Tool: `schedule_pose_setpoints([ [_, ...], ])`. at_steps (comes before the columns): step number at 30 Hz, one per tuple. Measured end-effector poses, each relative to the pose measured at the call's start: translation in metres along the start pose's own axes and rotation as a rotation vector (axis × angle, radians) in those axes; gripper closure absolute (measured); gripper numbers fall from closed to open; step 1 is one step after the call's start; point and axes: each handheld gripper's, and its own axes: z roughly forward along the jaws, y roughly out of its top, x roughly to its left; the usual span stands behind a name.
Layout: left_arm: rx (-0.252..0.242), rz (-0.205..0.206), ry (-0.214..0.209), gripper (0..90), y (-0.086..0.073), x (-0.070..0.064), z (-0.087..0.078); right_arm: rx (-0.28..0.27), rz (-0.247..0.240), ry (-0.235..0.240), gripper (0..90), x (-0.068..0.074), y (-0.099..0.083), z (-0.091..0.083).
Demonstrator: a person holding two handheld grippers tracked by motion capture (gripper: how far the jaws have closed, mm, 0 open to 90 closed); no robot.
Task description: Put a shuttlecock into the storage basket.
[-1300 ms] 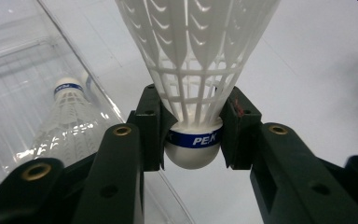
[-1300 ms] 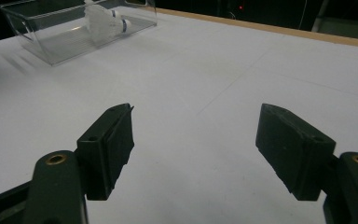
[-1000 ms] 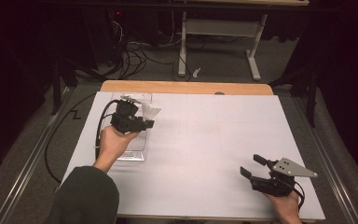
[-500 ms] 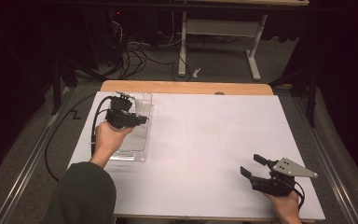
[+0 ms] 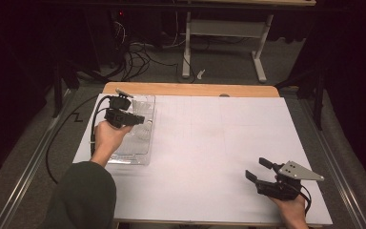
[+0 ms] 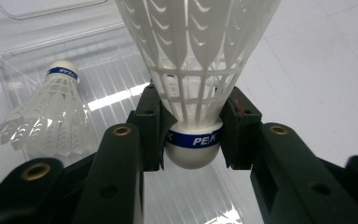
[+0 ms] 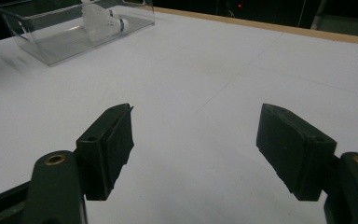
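My left gripper (image 6: 193,135) is shut on the cork base of a white plastic shuttlecock (image 6: 196,60) with a blue band, its skirt pointing away from the jaws. In the high view the left gripper (image 5: 136,119) hovers over a clear plastic tray (image 5: 132,160) at the table's left. A second shuttlecock (image 6: 46,112) lies on its side in the tray. My right gripper (image 5: 254,168) rests near the front right of the table, open, with nothing between its jaws (image 7: 196,140).
A white sheet (image 5: 209,143) covers the table, with a wooden edge (image 5: 190,88) at the far side. From the right gripper view the tray (image 7: 51,46) stands far off at upper left. Cables and a table frame (image 5: 221,28) sit on the floor beyond.
My left gripper has moved slightly farther and leftward over the tray, still holding the shuttlecock. The right gripper has stayed where it was.
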Motion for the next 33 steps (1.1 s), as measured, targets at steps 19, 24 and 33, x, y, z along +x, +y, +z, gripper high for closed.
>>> schedule_pose_setpoints([
  [19,0.036,-0.041,0.049,64.9,0.008,0.011,0.014,-0.008,0.002,-0.002,27.5,-0.001,0.0,-0.002],
  [24,0.037,-0.036,0.068,63.5,0.009,0.01,0.018,-0.011,0.002,0.0,27.5,-0.001,0.0,-0.002],
  [33,0.034,-0.038,0.083,50.1,0.009,0.01,0.02,-0.008,0.004,0.001,27.3,-0.001,0.0,-0.001],
])
